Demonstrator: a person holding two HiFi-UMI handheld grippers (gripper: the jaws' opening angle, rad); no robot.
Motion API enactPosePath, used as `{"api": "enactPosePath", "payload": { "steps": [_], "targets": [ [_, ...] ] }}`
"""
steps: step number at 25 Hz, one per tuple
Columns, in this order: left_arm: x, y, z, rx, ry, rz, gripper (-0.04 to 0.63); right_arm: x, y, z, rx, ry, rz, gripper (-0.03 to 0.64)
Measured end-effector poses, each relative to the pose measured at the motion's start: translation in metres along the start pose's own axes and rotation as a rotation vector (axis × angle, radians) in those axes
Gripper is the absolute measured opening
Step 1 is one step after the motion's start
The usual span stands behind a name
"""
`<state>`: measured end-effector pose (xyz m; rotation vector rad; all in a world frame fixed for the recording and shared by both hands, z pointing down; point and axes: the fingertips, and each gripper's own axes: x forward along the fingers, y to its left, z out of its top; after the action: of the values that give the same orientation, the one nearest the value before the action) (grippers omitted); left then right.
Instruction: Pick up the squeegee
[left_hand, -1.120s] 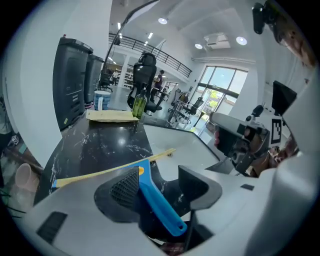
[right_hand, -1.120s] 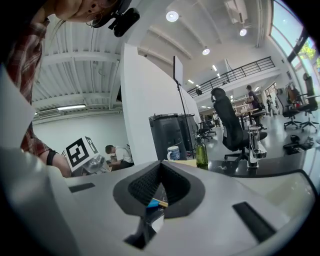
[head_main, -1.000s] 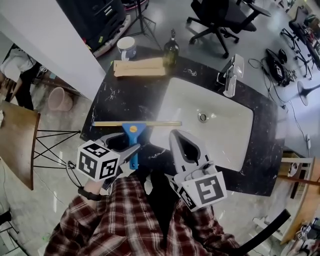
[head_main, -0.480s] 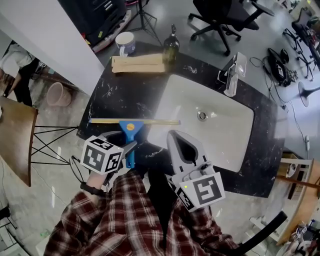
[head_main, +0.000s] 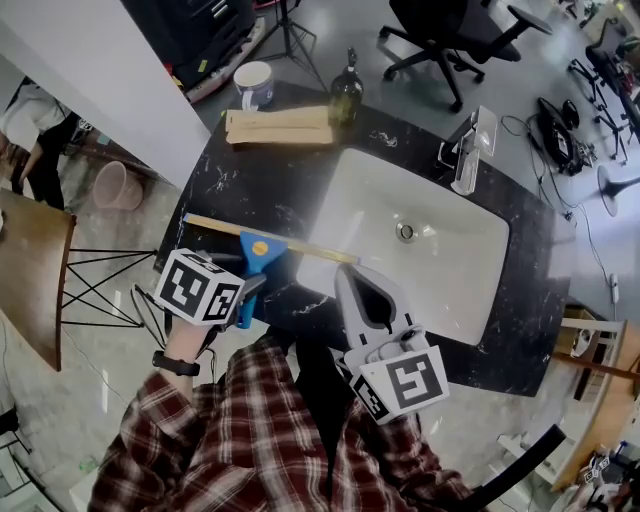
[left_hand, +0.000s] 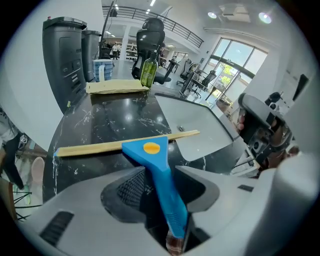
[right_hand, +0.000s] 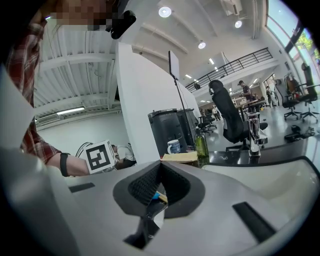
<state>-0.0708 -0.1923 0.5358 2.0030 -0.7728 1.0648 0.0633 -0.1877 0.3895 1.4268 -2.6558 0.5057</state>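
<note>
The squeegee (head_main: 262, 250) has a blue handle and a long yellow-tan blade; it lies at the front of the black counter (head_main: 240, 185), its blade slanting toward the sink rim. My left gripper (head_main: 252, 288) points steeply down over the handle. In the left gripper view the handle (left_hand: 161, 172) runs between the jaws of the left gripper (left_hand: 160, 169), which are closing, both tips against it. My right gripper (head_main: 351, 270) hovers at the counter's front edge, beside the sink, shut and holding nothing. In its own view the right gripper (right_hand: 159, 165) shows its tips together.
A white sink (head_main: 450, 270) with a chrome faucet (head_main: 465, 150) fills the counter's right half. At the back stand a green bottle (head_main: 345, 95), a mug (head_main: 255, 85) and flat cardboard (head_main: 278, 128). A wooden table (head_main: 30, 270) is left; an office chair (head_main: 440, 30) is beyond.
The left gripper came down over the handle and its jaws narrowed onto it. The squeegee's blade swung from level to slanting, its left end farther away. The right gripper stayed put.
</note>
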Motion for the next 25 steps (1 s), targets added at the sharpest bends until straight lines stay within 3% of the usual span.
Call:
{"api": "enactPosePath", "payload": {
  "steps": [4, 9, 17, 25],
  "targets": [
    [-0.006, 0.014, 0.000, 0.030, 0.035, 0.059, 0.138, 0.001, -0.001, -0.001, 0.003, 0.000, -0.005, 0.012],
    [-0.007, 0.029, 0.000, 0.103, 0.103, 0.148, 0.130, 0.003, 0.003, -0.001, 0.005, 0.001, -0.005, 0.012],
    [0.009, 0.030, -0.001, 0.146, 0.149, 0.141, 0.132, 0.002, 0.001, -0.002, 0.004, 0.007, -0.019, 0.012],
    [0.011, 0.034, 0.001, 0.154, 0.092, 0.149, 0.130, -0.001, -0.001, -0.005, 0.006, 0.014, -0.037, 0.012]
  ]
}}
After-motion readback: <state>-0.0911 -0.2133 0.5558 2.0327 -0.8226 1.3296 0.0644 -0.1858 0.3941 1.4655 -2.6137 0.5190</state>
